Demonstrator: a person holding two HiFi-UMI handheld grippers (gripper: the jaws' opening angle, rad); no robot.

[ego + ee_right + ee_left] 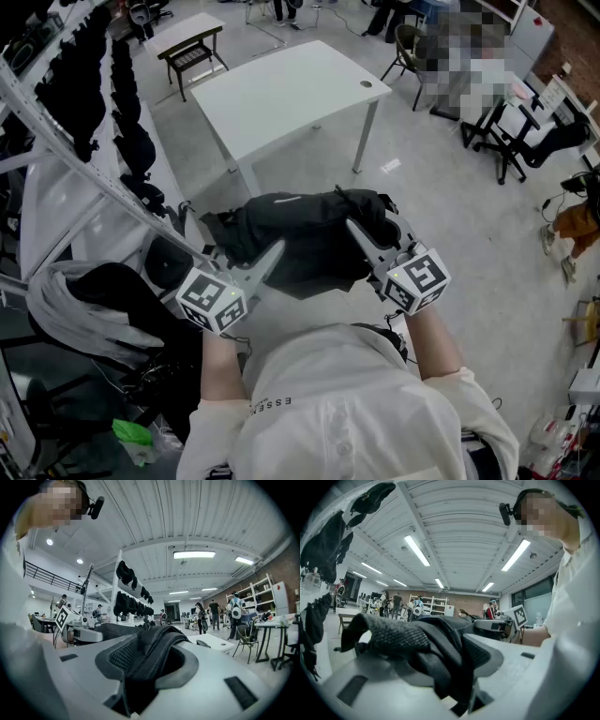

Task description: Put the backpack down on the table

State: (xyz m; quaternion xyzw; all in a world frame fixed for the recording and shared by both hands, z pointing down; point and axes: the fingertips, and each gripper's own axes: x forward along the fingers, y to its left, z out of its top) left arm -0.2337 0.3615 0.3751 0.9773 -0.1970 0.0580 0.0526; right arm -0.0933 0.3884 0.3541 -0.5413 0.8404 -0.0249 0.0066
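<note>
A black backpack (302, 236) hangs in the air in front of me, carried between both grippers above the floor. My left gripper (265, 258) is shut on a padded strap of the backpack (417, 644) at its left side. My right gripper (361, 234) is shut on another black mesh strap (150, 658) at the bag's right side. The white table (281, 94) stands beyond the bag, bare except for a small round cable hole near its right edge. Both grippers point roughly level toward the table.
A white rack (66, 159) hung with several black bags stands on my left, close to the left gripper. A small bench (192, 56) sits behind the table. Black chairs (516, 141) and seated people are at the right.
</note>
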